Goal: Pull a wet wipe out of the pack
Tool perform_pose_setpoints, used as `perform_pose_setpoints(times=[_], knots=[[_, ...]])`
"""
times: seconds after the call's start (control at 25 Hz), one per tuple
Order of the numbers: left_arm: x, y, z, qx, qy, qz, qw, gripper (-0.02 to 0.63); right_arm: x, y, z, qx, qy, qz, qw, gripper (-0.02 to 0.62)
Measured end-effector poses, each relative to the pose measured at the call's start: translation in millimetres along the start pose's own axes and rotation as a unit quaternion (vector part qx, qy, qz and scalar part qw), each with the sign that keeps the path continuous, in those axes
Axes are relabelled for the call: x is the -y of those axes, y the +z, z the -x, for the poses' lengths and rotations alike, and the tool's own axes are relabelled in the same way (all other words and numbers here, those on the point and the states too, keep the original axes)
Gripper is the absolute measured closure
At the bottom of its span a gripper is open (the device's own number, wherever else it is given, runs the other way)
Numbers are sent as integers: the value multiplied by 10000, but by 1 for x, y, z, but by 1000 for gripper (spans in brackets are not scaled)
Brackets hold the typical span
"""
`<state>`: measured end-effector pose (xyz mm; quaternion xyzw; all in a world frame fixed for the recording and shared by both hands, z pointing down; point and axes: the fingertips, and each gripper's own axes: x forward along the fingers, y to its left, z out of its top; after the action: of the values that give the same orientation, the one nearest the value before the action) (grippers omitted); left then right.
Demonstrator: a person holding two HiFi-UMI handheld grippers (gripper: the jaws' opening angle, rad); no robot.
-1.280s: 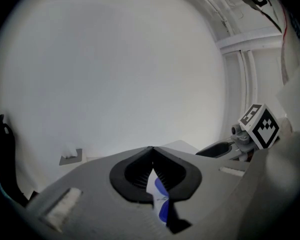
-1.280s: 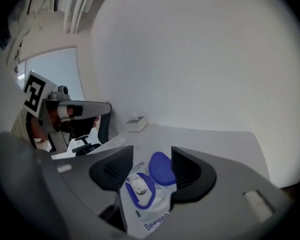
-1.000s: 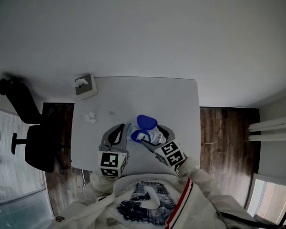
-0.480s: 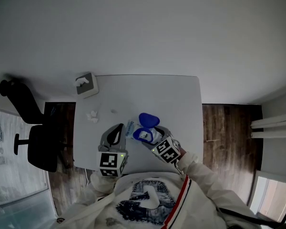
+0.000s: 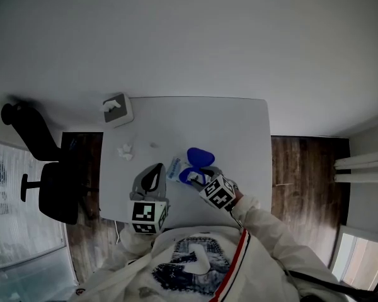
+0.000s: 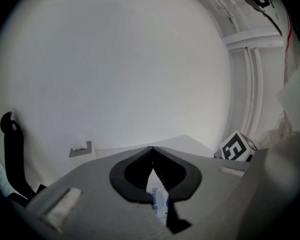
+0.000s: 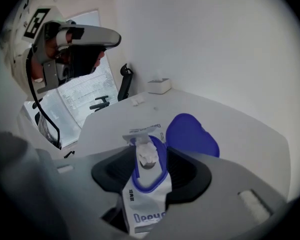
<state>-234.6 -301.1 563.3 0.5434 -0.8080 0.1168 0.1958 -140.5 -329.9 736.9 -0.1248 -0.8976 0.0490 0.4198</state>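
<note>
One white rectangular table (image 5: 239, 128), bearing: one soft white printed wet-wipe pack (image 5: 175, 167), lying near the front edge between the two grippers; one oval blue plastic lid (image 5: 200, 156), flipped open on the far side of the pack's opening; one white wipe tuft (image 7: 148, 156), standing up out of the blue-rimmed opening. Grey two-jaw grippers, two, each with one black-and-white marker cube (image 5: 148, 216). Right gripper (image 7: 148, 149): angled down over the opening, jaws about half apart and just been closing, one on each side of the tuft and not yet pressing on it. Left gripper (image 6: 151, 148): at the pack's left end, jaws closed tip to tip; a strip of the printed pack shows through the gap behind the tips, and contact with it cannot be judged. Elsewhere on the table: one pale square tissue box (image 5: 116, 109) at the far left corner; one crumpled white scrap (image 5: 125, 151) nearer the pack; one smaller white speck (image 5: 154, 145) just beside that scrap. Off the table, left: one black office chair (image 5: 50, 190) on the dark wood floor (image 5: 302, 175).
</note>
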Motion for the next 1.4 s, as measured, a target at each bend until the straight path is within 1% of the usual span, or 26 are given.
perform_pose_setpoints(times=[0.12,0.16,0.32,0.48,0.72,1.04,1.4], knots=[[-3,-3,2,-31,35,26,10000,601,3,-2,-6,-42,-142,30,9999,468],[-4,-4,2,-42,49,38,10000,601,3,-2,-8,-57,-138,23,9999,476],[-8,-6,4,-71,115,63,9999,601,-1,-5,-15,-153,-5,18,9999,476],[-10,-7,7,-85,160,81,9998,601,-3,-6,-18,-194,24,41,9998,483],[-11,-10,11,-102,215,125,9996,601,-2,-4,-20,-188,11,11,9998,515],[-11,-12,14,-57,180,222,9996,601,-4,-5,-21,-153,-47,-23,9999,555],[-9,-16,18,-87,214,223,9995,601,-6,-6,-19,-80,-98,-8,9999,576]])
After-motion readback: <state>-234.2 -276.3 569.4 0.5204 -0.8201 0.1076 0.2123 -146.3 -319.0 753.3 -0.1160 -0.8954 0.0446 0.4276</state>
